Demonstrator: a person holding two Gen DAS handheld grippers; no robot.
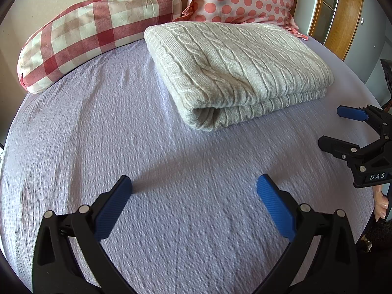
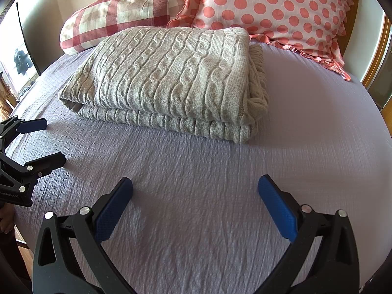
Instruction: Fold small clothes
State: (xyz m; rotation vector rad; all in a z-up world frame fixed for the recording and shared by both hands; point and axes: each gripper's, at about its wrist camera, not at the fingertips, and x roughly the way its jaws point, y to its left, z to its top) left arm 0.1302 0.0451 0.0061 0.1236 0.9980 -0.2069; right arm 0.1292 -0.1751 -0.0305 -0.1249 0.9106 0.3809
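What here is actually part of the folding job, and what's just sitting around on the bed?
Part of the job:
folded cable-knit sweater
left gripper, open
right gripper, open

Just lying about:
checked bolster pillow
polka-dot pillow
lilac bedsheet, the work surface

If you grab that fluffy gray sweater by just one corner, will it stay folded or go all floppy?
Probably floppy. The sweater is soft cable knit lying in loose stacked layers, so lifting one corner would likely unfold it. It looks thick, so maybe a bit heavy for its size. The bumpy knit should not slip easily from ribbed jaws. Both the left gripper and right gripper are open, apart from it.
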